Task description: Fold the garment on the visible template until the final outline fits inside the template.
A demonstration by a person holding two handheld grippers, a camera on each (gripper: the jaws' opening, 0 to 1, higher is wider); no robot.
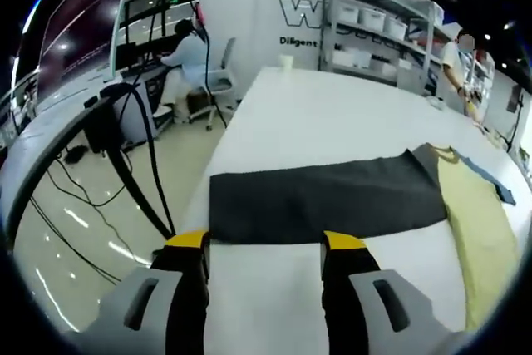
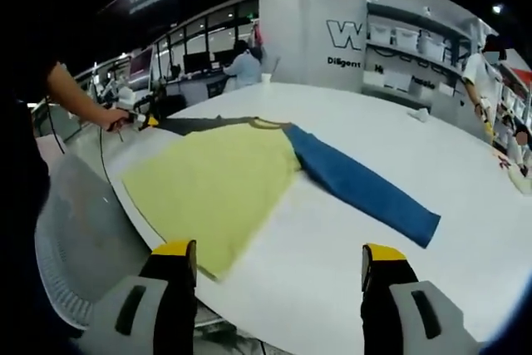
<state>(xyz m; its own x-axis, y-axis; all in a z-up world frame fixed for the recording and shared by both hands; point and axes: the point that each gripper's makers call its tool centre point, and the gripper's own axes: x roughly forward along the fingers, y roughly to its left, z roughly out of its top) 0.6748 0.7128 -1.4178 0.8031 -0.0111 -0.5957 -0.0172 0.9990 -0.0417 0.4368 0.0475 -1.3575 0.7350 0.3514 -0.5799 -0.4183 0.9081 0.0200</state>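
Now, starting at the left of the left gripper view, black cables [image 1: 125, 164] trail over the glossy floor [image 1: 66, 239] beside the white bench [image 1: 332, 114]. A seated person [image 1: 187, 56] works at a desk far behind. The left hand-held gripper [image 1: 264, 248] hangs over the near bench edge with its yellow-tipped jaws spread wide and nothing between them. Just beyond the tips lies the dark grey sleeve [image 1: 332, 193] of the garment, stretched flat across the bench, and to its right the yellow body [image 1: 478, 222] and a strip of blue sleeve [image 1: 486, 176]. Shelving [image 1: 382, 27] with bins stands at the back wall.

Across in the right gripper view, a grey mesh chair [image 2: 71, 239] sits at the left, and a person's arm [image 2: 79, 97] reaches to the far bench edge. The yellow body [image 2: 212, 184] lies spread flat on the bench [image 2: 432, 155], its near corner close to the edge, the grey sleeve [image 2: 199, 125] running off at the far side. The blue sleeve [image 2: 362, 189] slants away to the right. The right hand-held gripper [image 2: 280, 262] hovers at the near edge, jaws wide apart and empty.
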